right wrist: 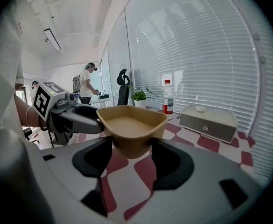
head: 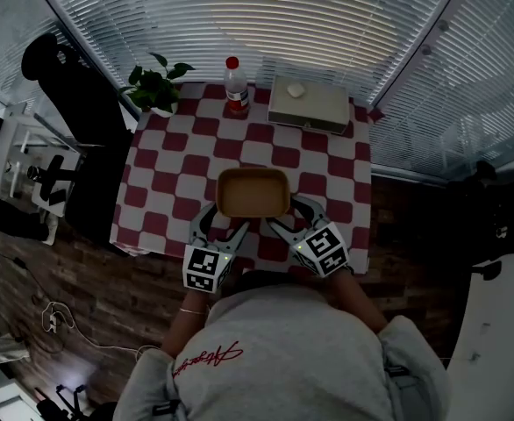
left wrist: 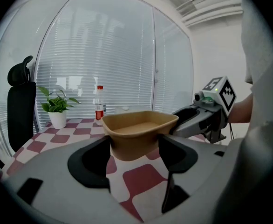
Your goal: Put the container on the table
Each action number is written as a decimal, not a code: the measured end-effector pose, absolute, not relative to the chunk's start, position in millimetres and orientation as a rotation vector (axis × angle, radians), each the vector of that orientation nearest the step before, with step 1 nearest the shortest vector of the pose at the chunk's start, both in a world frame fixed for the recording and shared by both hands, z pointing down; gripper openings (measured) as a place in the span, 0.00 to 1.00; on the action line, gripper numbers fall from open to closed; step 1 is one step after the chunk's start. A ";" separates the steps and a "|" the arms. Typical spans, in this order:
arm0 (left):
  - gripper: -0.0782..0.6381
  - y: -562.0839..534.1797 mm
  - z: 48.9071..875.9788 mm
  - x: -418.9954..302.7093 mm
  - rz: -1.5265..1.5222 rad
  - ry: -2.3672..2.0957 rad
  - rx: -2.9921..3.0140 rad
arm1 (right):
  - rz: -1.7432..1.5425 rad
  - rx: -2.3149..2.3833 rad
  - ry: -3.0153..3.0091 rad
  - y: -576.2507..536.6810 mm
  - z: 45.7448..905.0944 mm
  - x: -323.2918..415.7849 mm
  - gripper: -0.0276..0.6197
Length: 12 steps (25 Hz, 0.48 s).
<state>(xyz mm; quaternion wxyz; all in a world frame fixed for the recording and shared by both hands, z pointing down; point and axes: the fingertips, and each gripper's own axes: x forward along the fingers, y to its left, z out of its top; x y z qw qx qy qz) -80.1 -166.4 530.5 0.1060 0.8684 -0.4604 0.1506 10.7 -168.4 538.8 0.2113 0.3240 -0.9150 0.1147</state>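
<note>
A tan, empty, rounded-rectangular container (head: 252, 191) sits at the near edge of the red-and-white checked table (head: 331, 182). My left gripper (head: 224, 223) grips its near left corner and my right gripper (head: 293, 218) its near right corner. In the left gripper view the container (left wrist: 139, 125) fills the gap of the left gripper (left wrist: 134, 149), both pads against its walls, and the right gripper (left wrist: 197, 120) reaches in from the right. The right gripper view shows the same container (right wrist: 132, 122) pinched by the right gripper (right wrist: 132, 149). Whether its base touches the cloth I cannot tell.
At the table's far edge stand a potted plant (head: 156, 86), a red-capped bottle (head: 235, 86) and a white drawer box (head: 308, 103). A black office chair (head: 73, 103) stands left of the table. Blinds cover the windows behind. A person (right wrist: 86, 83) stands far off.
</note>
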 end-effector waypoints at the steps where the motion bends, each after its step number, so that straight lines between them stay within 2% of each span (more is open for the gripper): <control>1: 0.56 -167.0 531.2 -80.1 0.445 -1.356 2.557 | 0.321 0.899 -2.541 -169.1 539.7 10.6 0.46; 12: 0.56 -173.0 538.5 -81.2 0.450 -1.351 2.538 | 0.332 0.887 -2.531 -175.5 545.9 9.6 0.46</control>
